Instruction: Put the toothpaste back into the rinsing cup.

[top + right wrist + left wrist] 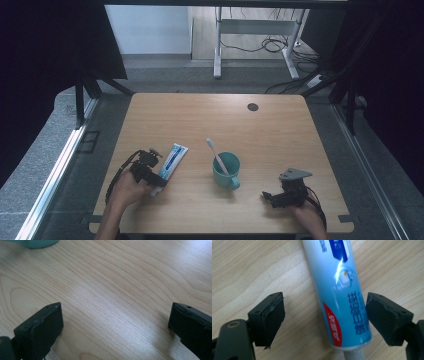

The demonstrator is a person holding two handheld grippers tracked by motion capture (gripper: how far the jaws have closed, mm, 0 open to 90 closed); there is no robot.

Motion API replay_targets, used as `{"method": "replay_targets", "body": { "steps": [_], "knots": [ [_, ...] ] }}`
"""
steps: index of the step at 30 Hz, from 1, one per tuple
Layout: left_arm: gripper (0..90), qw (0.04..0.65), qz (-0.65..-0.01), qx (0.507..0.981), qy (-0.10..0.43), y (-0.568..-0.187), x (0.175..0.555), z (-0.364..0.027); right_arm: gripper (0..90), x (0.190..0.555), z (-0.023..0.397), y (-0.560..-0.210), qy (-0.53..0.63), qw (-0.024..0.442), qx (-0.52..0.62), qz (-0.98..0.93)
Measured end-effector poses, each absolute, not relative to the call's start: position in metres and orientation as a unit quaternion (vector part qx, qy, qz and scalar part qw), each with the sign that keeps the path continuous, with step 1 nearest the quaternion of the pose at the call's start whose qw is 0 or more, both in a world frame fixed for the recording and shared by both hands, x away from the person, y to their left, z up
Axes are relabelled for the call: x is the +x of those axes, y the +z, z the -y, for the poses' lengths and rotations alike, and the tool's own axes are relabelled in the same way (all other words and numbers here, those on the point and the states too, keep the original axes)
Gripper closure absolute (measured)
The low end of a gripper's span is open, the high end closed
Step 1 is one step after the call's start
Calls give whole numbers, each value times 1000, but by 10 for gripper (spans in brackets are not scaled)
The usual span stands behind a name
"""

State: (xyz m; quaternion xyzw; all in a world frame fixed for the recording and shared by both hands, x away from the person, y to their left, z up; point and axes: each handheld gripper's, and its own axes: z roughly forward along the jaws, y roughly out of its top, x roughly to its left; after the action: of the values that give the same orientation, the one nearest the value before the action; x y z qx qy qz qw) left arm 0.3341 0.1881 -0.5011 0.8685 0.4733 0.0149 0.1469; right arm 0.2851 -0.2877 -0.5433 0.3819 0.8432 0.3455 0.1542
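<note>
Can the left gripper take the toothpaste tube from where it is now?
Probably yes. The toothpaste tube already lies on the table between the open jaws of the left gripper, nearer one pad, with nothing in the way.

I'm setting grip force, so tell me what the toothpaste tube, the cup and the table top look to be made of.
Toothpaste tube: soft glossy plastic or laminate, judging by the bright glare streak on its printed skin.
Cup: probably hard plastic, going by its even teal colour and dull sheen; ceramic cannot be ruled out.
Table: wood or wood-look laminate, with pale grain lines and a smooth satin finish.
</note>
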Motion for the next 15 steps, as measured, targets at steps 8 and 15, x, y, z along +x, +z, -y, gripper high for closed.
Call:
{"method": "replay_targets", "body": {
  "steps": [8,15],
  "knots": [
    [191,110,-473,874,1,-495,353,-178,0,285,288,-543,345,155,382,-843],
    [224,89,-472,877,-8,-494,366,-166,0,285,288,-543,345,155,382,-843]
  ]
}}
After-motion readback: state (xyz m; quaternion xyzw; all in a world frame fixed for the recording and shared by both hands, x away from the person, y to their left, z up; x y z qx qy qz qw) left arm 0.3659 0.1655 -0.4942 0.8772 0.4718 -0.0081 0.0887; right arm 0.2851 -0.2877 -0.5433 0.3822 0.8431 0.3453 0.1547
